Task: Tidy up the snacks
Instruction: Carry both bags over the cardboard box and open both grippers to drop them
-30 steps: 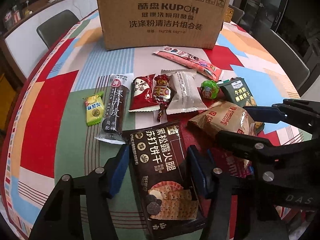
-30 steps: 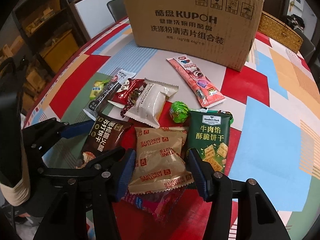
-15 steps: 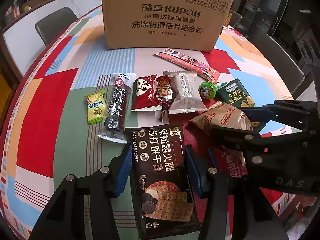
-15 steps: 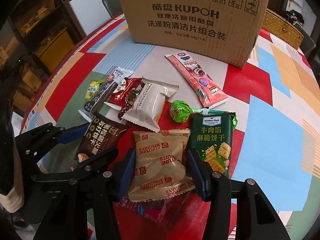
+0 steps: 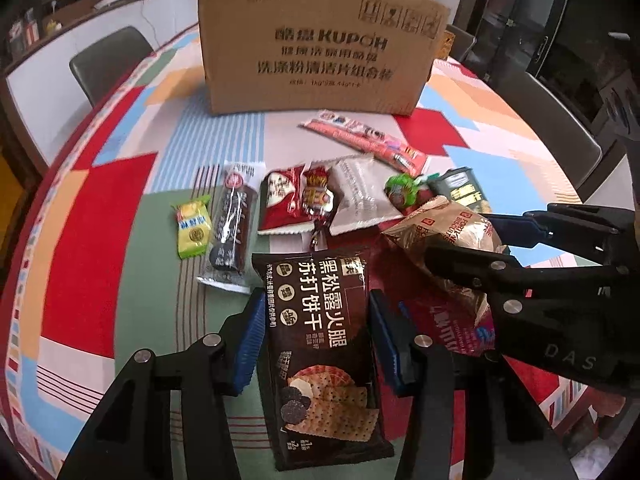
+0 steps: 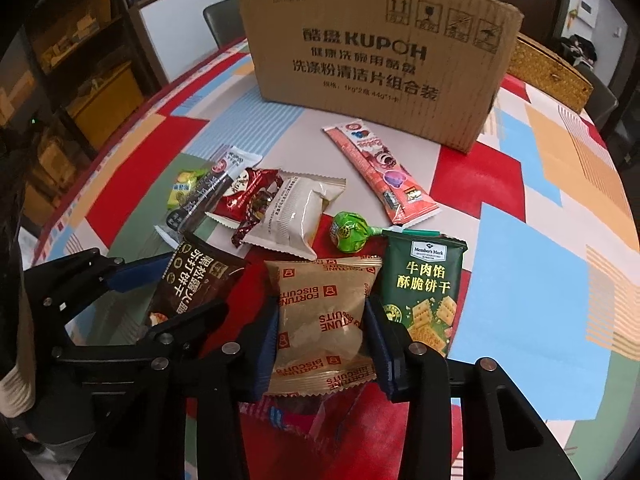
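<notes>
Table (image 5: 100, 208): covered with a cloth of red, blue, green and orange patches; carries everything listed below.
Cardboard box (image 5: 316, 44): stands upright at the far side of the table, printed side facing the cameras.
Left gripper (image 5: 318, 330): points down at the table; blue pads press both long edges of the dark cracker pack, a firm hold.
Right gripper (image 6: 322, 330): jaws closing, with the tan biscuit pack between them; pads touch both of its sides.
Dark cracker pack (image 5: 320, 332): lies nearest the left camera, lengthwise between the left pads.
Tan biscuit pack (image 6: 322, 316): lies near the table's front edge, between the dark cracker pack and the green cracker pack.
Green cracker pack (image 6: 420, 280): flat on the table, just beside the right gripper's outer pad.
Pink stick pack (image 6: 380, 172): lies slantwise in front of the box.
White pillow pack (image 6: 296, 212): in the middle row, overlapping a red pack (image 6: 244, 196).
Dark bar (image 5: 232, 232): left part of the row, beside the yellow candy.
Green lollipop (image 6: 348, 230): between the white pillow pack and the green cracker pack.
Yellow candy (image 5: 193, 230): leftmost item of the row.
</notes>
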Demonstrator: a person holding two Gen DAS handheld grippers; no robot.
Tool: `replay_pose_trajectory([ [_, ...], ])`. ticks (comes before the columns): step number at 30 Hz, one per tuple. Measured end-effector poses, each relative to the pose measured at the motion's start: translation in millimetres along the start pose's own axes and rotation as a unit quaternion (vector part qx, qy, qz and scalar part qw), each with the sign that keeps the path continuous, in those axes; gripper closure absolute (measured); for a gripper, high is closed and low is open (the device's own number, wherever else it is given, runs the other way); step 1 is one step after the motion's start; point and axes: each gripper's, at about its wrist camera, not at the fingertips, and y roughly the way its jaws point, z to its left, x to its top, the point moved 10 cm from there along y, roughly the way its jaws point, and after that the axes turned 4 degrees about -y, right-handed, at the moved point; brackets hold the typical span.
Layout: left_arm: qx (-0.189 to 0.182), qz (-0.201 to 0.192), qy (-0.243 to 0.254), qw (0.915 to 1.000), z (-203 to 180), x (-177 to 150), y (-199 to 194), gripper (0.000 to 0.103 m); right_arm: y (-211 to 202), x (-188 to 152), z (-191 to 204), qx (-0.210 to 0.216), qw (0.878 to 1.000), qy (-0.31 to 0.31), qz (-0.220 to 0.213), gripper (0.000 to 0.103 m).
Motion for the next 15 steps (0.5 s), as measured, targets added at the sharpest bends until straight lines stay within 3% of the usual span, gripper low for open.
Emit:
replay_pose_trajectory([
  [15, -0.004, -0.081, 0.001, 0.9967, -4, 37, -51, 0.055, -47, 10, -13, -0.023, 0.997, 0.035, -0.066, 0.061],
])
